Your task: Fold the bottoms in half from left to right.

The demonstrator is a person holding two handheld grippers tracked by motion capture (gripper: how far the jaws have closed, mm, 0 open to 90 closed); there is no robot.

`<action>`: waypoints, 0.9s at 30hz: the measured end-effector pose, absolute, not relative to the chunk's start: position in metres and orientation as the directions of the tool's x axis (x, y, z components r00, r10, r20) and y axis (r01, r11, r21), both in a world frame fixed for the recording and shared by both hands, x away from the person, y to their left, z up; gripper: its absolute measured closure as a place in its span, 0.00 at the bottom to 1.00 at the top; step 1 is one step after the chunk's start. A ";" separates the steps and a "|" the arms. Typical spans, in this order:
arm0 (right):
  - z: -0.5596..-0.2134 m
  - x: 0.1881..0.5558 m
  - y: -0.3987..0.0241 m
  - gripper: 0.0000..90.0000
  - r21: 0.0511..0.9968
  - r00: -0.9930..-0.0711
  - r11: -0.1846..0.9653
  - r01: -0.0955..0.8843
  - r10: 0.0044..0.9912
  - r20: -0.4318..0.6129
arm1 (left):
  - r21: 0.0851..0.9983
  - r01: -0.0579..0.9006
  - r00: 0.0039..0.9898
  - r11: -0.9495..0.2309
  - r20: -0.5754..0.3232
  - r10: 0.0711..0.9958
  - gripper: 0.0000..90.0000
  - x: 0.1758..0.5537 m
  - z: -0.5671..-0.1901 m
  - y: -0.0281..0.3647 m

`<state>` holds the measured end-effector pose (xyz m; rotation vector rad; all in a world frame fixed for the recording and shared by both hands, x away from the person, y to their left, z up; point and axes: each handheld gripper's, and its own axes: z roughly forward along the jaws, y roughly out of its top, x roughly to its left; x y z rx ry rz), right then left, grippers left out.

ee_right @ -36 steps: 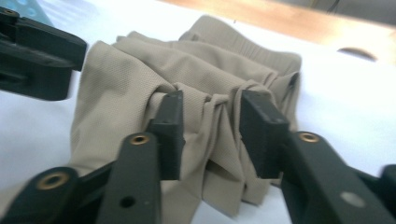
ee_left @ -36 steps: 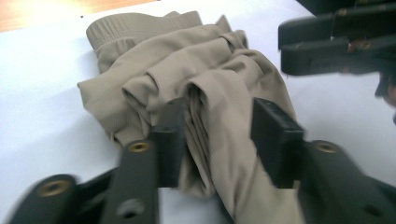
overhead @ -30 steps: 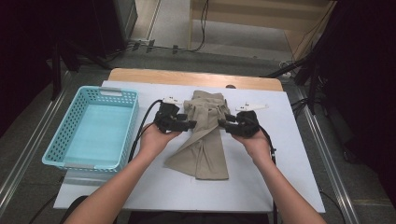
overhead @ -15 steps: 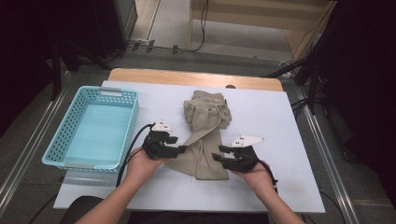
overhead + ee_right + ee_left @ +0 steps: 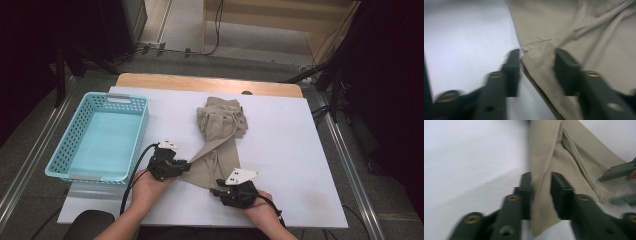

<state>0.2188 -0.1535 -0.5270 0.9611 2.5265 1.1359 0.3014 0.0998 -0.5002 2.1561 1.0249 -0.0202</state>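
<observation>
A pair of khaki trousers (image 5: 220, 125) lies on the white table (image 5: 300, 150), waist bunched at the far end and legs running toward me. My left gripper (image 5: 187, 165) is at the left edge of the leg end. In the left gripper view its jaws have just been closing and now pinch a fold of the khaki cloth (image 5: 579, 157) around the left gripper (image 5: 541, 192). My right gripper (image 5: 216, 189) is at the near corner of the leg. Its jaws have just been closing too, and the right gripper (image 5: 536, 70) straddles the hem corner of the cloth (image 5: 574, 25) with a gap left.
An empty turquoise basket (image 5: 118, 97) stands on the table's left side. Bare white tabletop lies right of the trousers. The right gripper's grey plate (image 5: 617, 171) shows at the edge of the left gripper view. The floor with cables lies beyond the far edge.
Both hands have come from the waist of the trousers back toward me to the leg ends. The right hand has moved further toward the near edge.
</observation>
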 end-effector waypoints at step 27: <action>-0.484 0.228 -0.218 0.78 0.753 -0.630 0.330 0.570 0.764 0.142 | 0.659 0.606 0.785 -0.445 -0.406 0.468 0.99 0.269 -0.452 0.048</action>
